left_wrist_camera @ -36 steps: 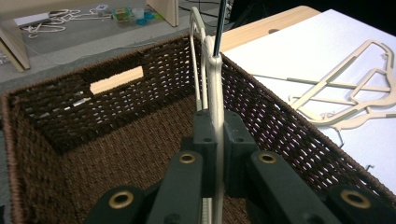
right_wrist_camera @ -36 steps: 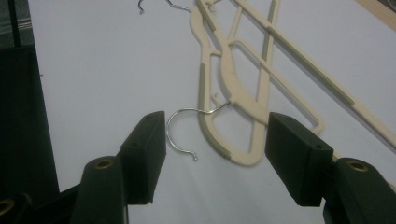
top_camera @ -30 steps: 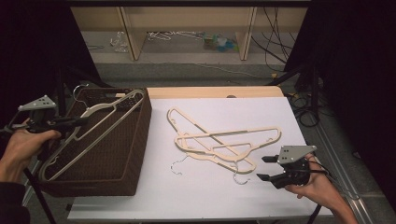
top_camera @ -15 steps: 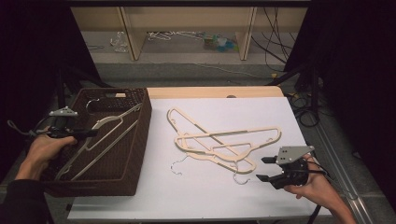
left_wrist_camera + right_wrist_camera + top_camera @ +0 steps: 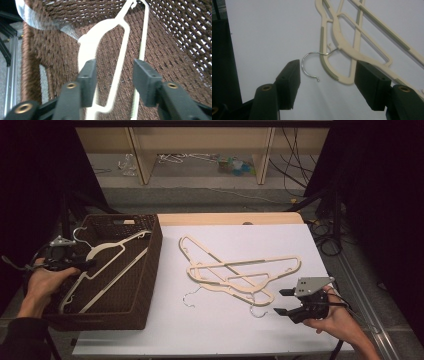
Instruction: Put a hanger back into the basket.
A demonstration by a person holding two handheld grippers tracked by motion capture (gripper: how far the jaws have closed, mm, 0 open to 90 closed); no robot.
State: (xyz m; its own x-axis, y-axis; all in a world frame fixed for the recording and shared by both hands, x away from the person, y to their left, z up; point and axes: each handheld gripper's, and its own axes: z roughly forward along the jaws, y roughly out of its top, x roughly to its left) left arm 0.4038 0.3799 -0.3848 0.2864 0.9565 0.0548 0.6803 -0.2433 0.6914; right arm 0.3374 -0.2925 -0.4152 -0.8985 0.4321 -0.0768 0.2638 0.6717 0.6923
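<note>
hanger in basket (image 5: 107, 262): cream plastic, lies slanted inside the brown wicker basket (image 5: 145, 285), metal hook end toward the basket's far left corner, body running down to the near left.
same hanger, left gripper view (image 5: 110, 50): lies on the weave beyond the jaws, one thin bar crossing the gap between them.
left gripper (image 5: 75, 265): at the basket's left rim, held by the person's left hand (image 5: 42, 282); jaws have just been opening, now spread, pads off the hanger, no pinch.
left gripper, own view (image 5: 113, 75): gap clear on both sides of the bar.
basket: at the left side of the white table (image 5: 225, 330), dark woven walls, handle slot in the far wall.
hanger pile (image 5: 240, 272): several cream hangers crossed on each other mid-table, well apart from the basket.
wire hook (image 5: 310, 65): belongs to the nearest pile hanger, curls on the table just ahead of the right jaws.
right gripper (image 5: 285, 302): near right of the table, just beside the pile's near end, in the right hand (image 5: 335, 320); jaws spread, nothing between the pads.
right gripper, own view (image 5: 327, 82): hook tip sits ahead of the gap, untouched.
</note>
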